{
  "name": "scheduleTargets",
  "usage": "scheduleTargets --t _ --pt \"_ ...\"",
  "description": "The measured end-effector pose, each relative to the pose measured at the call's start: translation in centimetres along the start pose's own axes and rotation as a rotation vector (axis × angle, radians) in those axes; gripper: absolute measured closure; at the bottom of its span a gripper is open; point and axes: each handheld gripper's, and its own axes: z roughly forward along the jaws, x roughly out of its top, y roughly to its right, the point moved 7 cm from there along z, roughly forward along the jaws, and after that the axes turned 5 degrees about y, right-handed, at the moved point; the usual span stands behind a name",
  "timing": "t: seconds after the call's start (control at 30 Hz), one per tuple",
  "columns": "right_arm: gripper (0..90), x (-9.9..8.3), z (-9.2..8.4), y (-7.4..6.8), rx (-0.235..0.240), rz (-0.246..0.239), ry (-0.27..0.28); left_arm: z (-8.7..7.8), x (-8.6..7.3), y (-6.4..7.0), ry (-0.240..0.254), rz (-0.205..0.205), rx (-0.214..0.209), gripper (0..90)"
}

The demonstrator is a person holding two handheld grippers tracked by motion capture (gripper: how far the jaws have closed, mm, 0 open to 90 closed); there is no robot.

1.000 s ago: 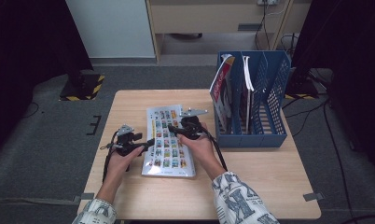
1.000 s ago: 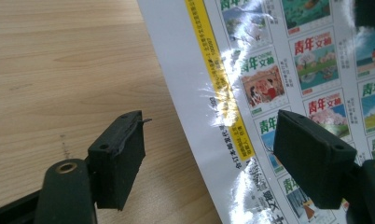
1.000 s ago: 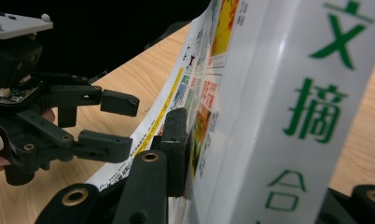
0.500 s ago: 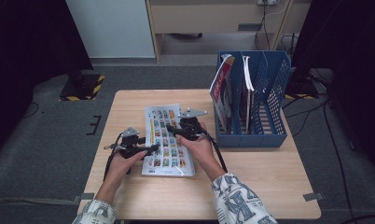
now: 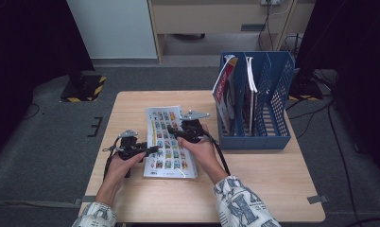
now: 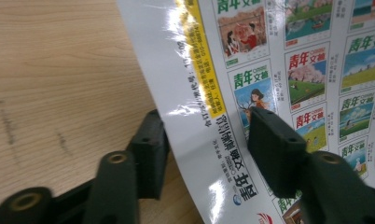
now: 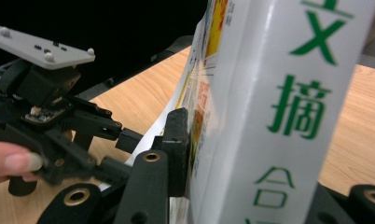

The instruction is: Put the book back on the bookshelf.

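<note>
A magazine (image 5: 167, 142) with rows of small pictures on its cover lies in the middle of the wooden table (image 5: 273, 189). My left gripper (image 5: 152, 149) is at its left edge. In the left gripper view the glossy cover (image 6: 269, 60) runs between the jaws of the left gripper (image 6: 204, 130), one jaw under the edge and one on top. These jaws have just been closing, and a gap still shows at the pads. My right gripper (image 5: 173, 133) is over the magazine's right half. Its own view shows the right gripper (image 7: 260, 140) shut on the white spine (image 7: 279, 93), one pad (image 7: 176, 140) pressed on the cover.
A blue file rack (image 5: 273, 137) stands at the table's right, holding upright magazines (image 5: 226, 90). The right gripper view shows the left gripper (image 7: 50, 116) close by on the left. Bare wood lies in front of and behind the magazine.
The left gripper's jaws have narrowed around the magazine's left edge. Both hands have kept their places.
</note>
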Motion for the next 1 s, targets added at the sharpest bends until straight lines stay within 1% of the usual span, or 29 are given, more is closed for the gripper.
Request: scheduleTargets --t 0.17,0.23,0.27,0.3,0.37,0.47,0.6,0.7,0.8,0.83,0.93,1.0 --pt "71.3 -0.2 -0.2 0.2 0.007 0.015 0.007 -0.3 0.1 0.1 0.011 -0.006 0.03 63.5" --pt "71.2 -0.2 -0.2 0.2 0.018 0.012 0.011 -0.4 0.1 0.2 0.018 -0.002 0.045 65.1" --pt "71.2 -0.2 -0.2 0.2 0.018 0.012 0.011 -0.4 0.1 0.2 0.018 -0.002 0.045 65.6" --pt "71.1 -0.2 -0.3 0.1 0.029 0.011 0.012 -0.5 0.1 0.3 0.02 0.007 0.057 65.9" --pt "71.0 -0.1 -0.4 0.0 0.028 0.003 0.011 -0.5 0.1 0.5 0.026 0.003 0.066 66.8" --pt "70.8 -0.1 -0.4 -0.1 0.029 -0.003 0.012 -0.6 0.1 0.6 0.025 0.019 0.082 67.8" --pt "70.9 0.1 -0.6 -0.1 0.03 -0.01 0.014 -0.8 0.4 0.8 0.038 0.031 0.095 69.8" --pt "71.7 0.4 -0.8 0.0 0.029 -0.012 0.03 -1.2 1.0 0.8 0.072 0.036 0.11 71.3" --pt "72.4 1.0 -0.9 -0.1 0.037 -0.012 0.043 -1.6 1.5 0.9 0.101 0.062 0.136 72.0" --pt "72.6 1.3 -0.9 -0.1 0.041 -0.024 0.047 -1.7 1.7 0.9 0.111 0.063 0.141 72.3" --pt "72.9 1.6 -1.0 -0.2 0.046 -0.029 0.047 -2.0 2.0 0.9 0.123 0.073 0.153 73.1" --pt "73.2 2.1 -1.1 -0.4 0.052 -0.041 0.054 -2.4 2.5 1.0 0.139 0.099 0.179 73.3"
